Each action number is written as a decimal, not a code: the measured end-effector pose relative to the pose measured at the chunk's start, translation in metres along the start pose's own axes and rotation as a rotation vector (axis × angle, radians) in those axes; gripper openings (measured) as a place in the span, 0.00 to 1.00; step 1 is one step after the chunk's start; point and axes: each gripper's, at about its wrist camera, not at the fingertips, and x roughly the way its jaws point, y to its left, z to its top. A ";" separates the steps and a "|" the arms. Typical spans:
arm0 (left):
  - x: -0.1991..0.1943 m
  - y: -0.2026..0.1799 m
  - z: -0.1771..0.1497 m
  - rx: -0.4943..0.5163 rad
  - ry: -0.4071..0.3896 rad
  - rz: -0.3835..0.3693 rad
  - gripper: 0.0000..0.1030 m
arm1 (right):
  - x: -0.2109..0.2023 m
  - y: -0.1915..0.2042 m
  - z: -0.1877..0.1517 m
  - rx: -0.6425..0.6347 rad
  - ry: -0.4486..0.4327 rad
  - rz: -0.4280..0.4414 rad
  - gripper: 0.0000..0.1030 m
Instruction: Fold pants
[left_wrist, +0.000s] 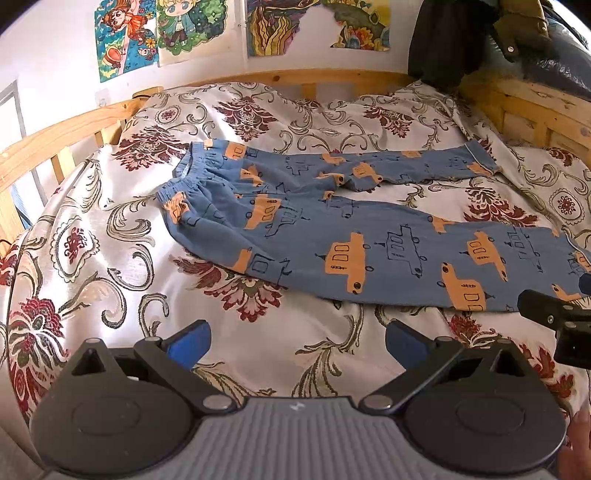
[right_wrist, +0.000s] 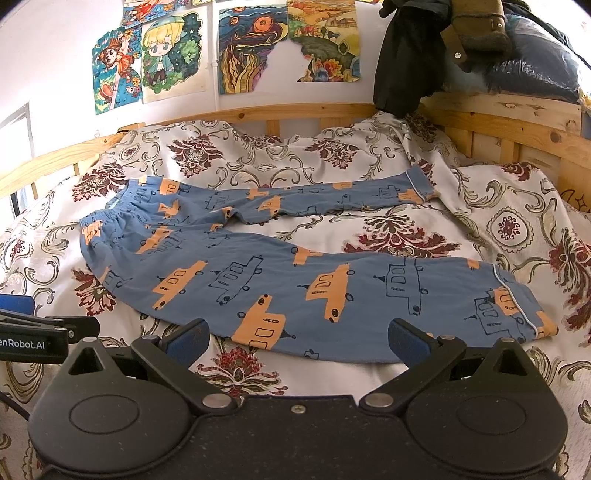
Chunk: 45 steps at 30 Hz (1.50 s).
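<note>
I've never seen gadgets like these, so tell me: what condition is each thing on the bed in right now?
pants: unfolded, spread flat, legs apart, waistband at left.
left gripper: open, empty, short of the pants.
right gripper: open, empty, at the near leg's edge.
bedspread: wrinkled.

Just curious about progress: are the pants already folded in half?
No, the pants lie spread flat on the bed, both legs stretched apart to the right.
</note>
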 end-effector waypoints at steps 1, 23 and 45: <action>0.000 0.000 0.000 0.000 0.000 0.000 1.00 | 0.000 0.000 0.000 0.000 0.000 0.000 0.99; 0.003 0.002 -0.002 -0.003 0.014 -0.002 1.00 | 0.005 0.003 -0.001 -0.002 0.027 -0.011 0.99; 0.009 0.025 0.031 -0.236 0.091 -0.071 1.00 | 0.033 0.003 0.040 -0.150 0.112 -0.030 0.99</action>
